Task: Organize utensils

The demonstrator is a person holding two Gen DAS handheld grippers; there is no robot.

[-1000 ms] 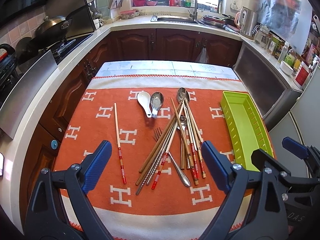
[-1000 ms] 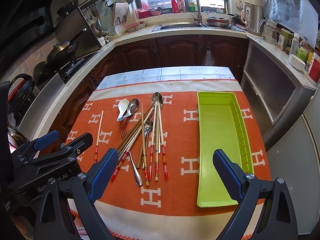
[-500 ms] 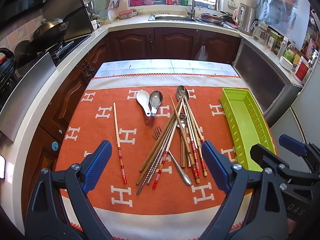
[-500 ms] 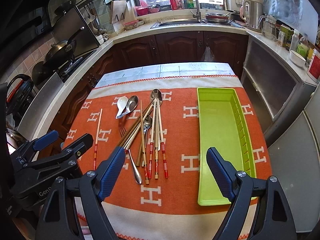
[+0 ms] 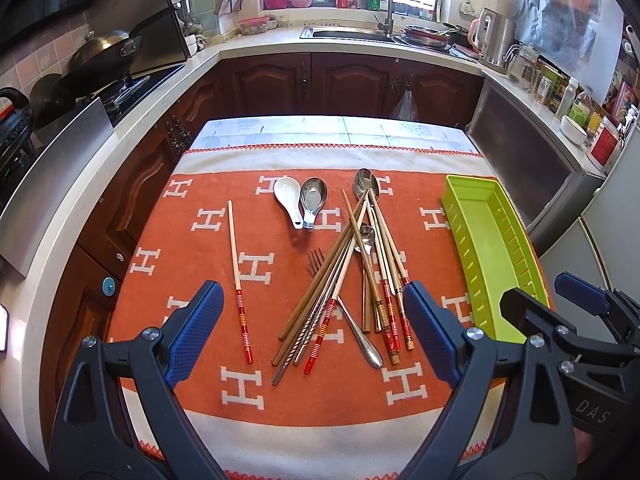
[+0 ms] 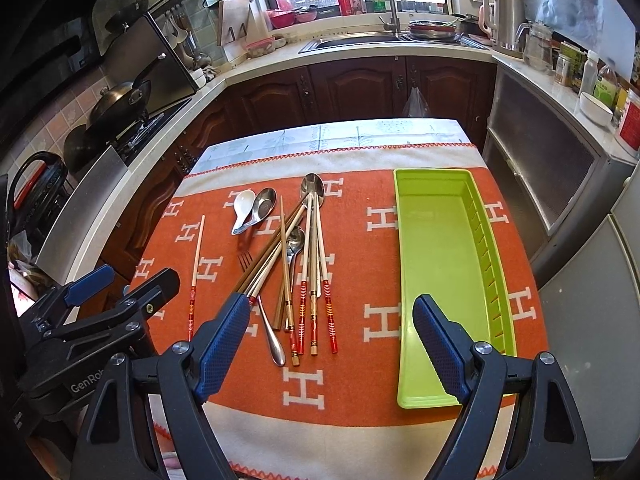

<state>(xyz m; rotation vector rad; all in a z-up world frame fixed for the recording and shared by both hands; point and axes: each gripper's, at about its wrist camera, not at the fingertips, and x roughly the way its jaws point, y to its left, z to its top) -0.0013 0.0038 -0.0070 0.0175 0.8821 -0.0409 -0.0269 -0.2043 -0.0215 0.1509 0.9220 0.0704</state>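
Note:
A heap of wooden chopsticks (image 5: 360, 268) with red-banded ends lies crossed on the orange cloth, mixed with a fork (image 5: 316, 258) and long metal spoons (image 5: 366, 182). One chopstick (image 5: 238, 280) lies apart to the left. A white ceramic spoon (image 5: 290, 198) and a metal soup spoon (image 5: 314, 198) sit side by side behind the heap. The green tray (image 6: 440, 264) stands to the right with nothing in it. My left gripper (image 5: 312, 292) hovers open over the heap's near ends. My right gripper (image 6: 332, 304) hovers open between heap and tray, holding nothing.
The orange cloth (image 5: 192, 248) covers a small table with dark kitchen cabinets (image 5: 344, 80) beyond. A stove with a wok (image 5: 100, 56) is at left and a sink (image 5: 352, 34) at the back. A steel-fronted unit (image 6: 552, 176) stands close to the table's right side.
The right gripper's jaws have narrowed a little while staying open, and it has shifted slightly. The left gripper and all utensils stay where they were.

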